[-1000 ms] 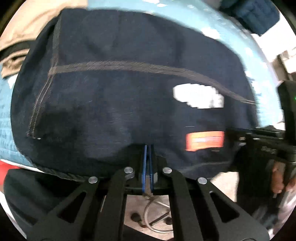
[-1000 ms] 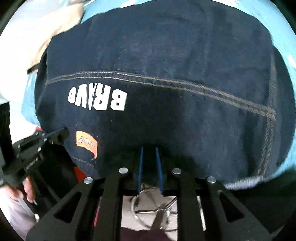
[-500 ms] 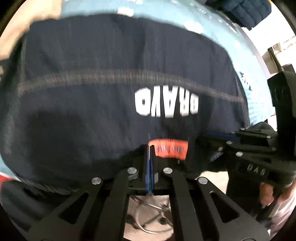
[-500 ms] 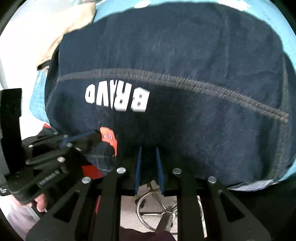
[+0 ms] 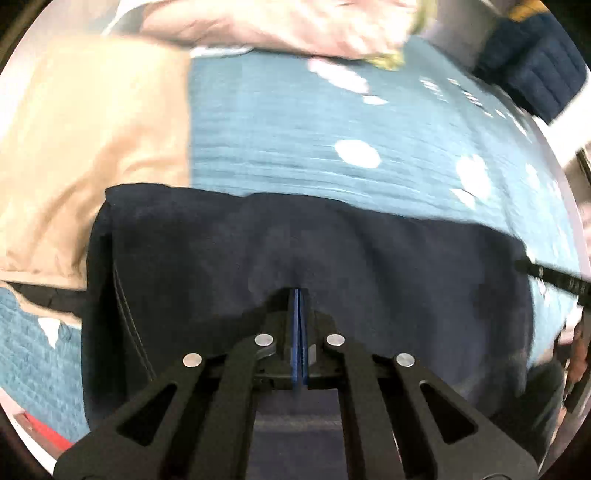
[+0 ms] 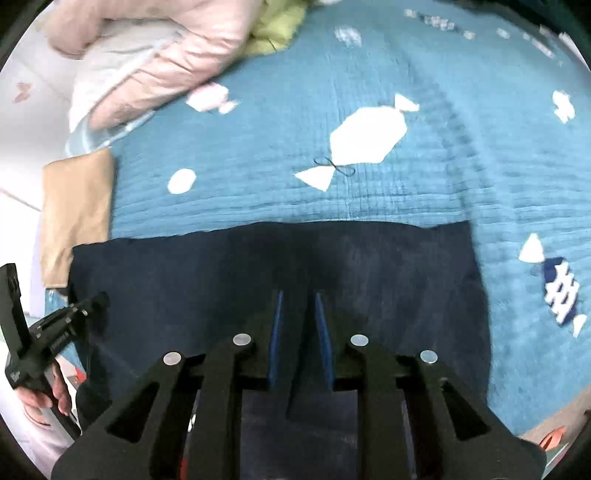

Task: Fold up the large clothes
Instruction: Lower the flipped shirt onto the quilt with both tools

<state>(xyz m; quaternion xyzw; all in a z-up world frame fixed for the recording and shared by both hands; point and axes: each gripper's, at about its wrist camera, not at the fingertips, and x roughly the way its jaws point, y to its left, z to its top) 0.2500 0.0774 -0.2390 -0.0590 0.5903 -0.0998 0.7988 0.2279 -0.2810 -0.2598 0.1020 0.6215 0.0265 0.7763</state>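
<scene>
A dark navy garment (image 5: 369, 266) lies across the blue bedspread (image 5: 280, 140), its far edge running straight from left to right. My left gripper (image 5: 298, 295) is shut on the garment's cloth near the middle of the view, pads pressed together. In the right wrist view the same navy garment (image 6: 388, 266) fills the lower half, and my right gripper (image 6: 298, 295) is shut on a thick fold of it, with cloth between its blue pads. The left gripper (image 6: 98, 300) shows at the left edge, held by a hand (image 6: 55, 391). The right gripper (image 5: 522, 264) pokes in at the right.
A tan garment (image 5: 92, 147) lies left of the navy one. A pink padded garment (image 6: 155, 62) and a yellow-green cloth (image 6: 277, 29) sit at the far side of the bed. A navy knitted item (image 5: 532, 62) is at the far right. White candy shapes (image 6: 369, 136) pattern the bedspread.
Both grippers have swept forward over the bed with the cloth. The white lettering, orange label and seam are now hidden, and the bedspread and far clothes show.
</scene>
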